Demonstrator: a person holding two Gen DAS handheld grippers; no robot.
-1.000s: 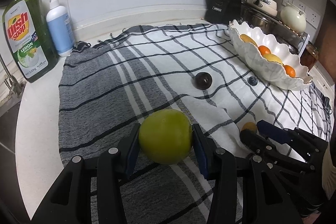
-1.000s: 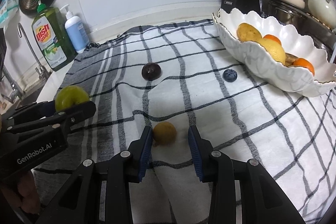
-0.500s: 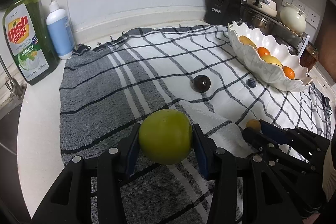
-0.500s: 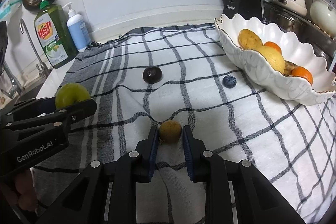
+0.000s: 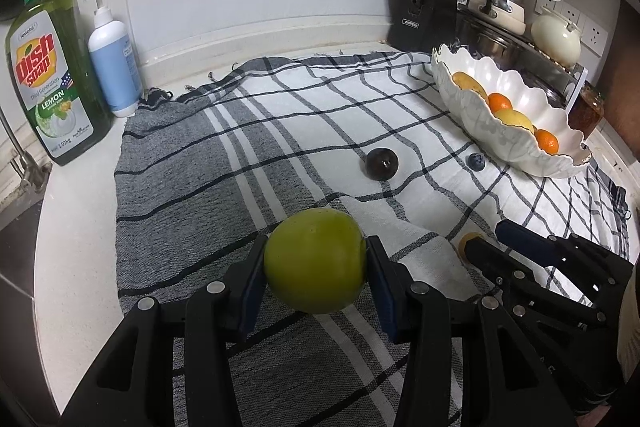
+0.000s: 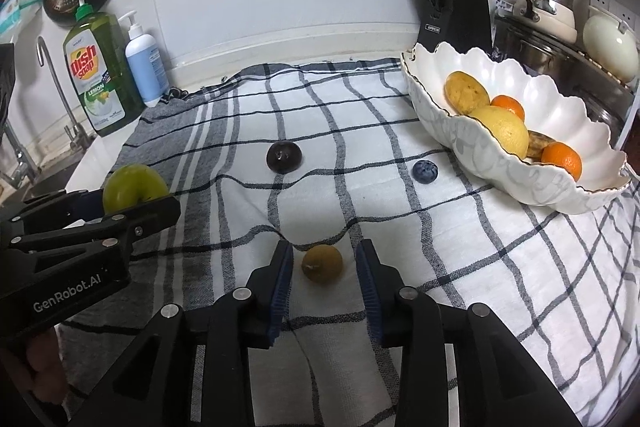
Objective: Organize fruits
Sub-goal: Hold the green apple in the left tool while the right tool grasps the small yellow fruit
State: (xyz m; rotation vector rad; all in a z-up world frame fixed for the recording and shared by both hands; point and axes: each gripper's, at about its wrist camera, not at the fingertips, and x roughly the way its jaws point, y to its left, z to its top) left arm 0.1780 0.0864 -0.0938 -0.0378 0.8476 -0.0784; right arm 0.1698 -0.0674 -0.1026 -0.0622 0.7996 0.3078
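My left gripper is shut on a green apple and holds it over the checked cloth; the apple also shows in the right wrist view. My right gripper is open, its pads on either side of a small yellow-brown fruit that lies on the cloth, not touching it. A dark plum and a blueberry lie farther back. A white scalloped bowl at the right holds oranges and yellow fruits.
A checked cloth covers the counter. A green dish soap bottle and a blue pump bottle stand at the back left. A knife block and pots stand at the back right. A tap is at far left.
My right gripper narrowed around the small yellow-brown fruit half a second ago and has now opened wide again. The left gripper keeps hold of the apple, nearly still.
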